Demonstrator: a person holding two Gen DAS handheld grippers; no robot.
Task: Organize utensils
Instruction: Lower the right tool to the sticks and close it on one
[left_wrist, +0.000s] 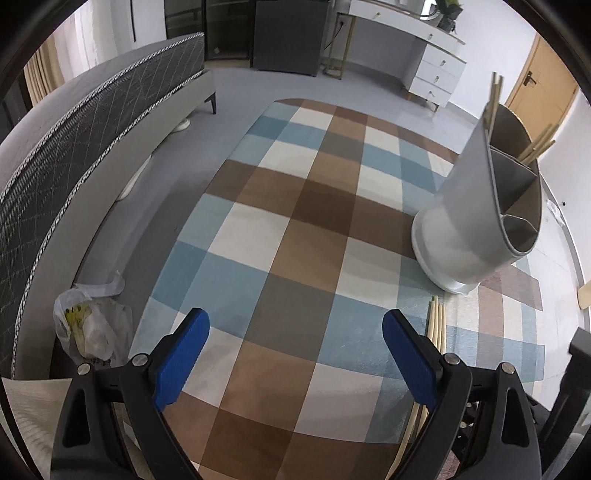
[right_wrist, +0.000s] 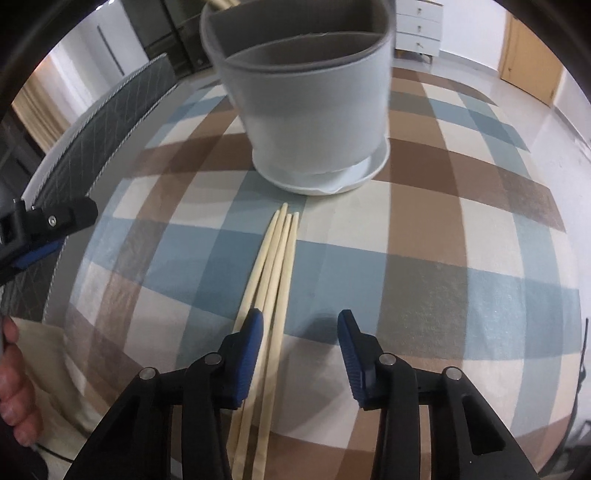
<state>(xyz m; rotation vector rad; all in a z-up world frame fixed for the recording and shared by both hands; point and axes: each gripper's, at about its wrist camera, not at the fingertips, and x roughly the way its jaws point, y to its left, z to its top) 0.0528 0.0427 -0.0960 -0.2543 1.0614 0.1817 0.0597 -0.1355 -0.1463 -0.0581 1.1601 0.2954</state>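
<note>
The checked cloth (right_wrist: 424, 229) on the counter lies bare right of the chopsticks (right_wrist: 275, 258), and wide open under the left gripper (left_wrist: 295, 328), whose jaws are spread on nothing. The right gripper (right_wrist: 300, 325) hangs over the chopsticks' near half, jaws partly spread; its left pad seems to overlap the bundle, though contact is unclear. Their tips point at the grey utensil holder (right_wrist: 306, 110) just beyond, more chopsticks standing inside. A bed (left_wrist: 74, 147) lies left, white drawers (left_wrist: 436, 74) behind.
</note>
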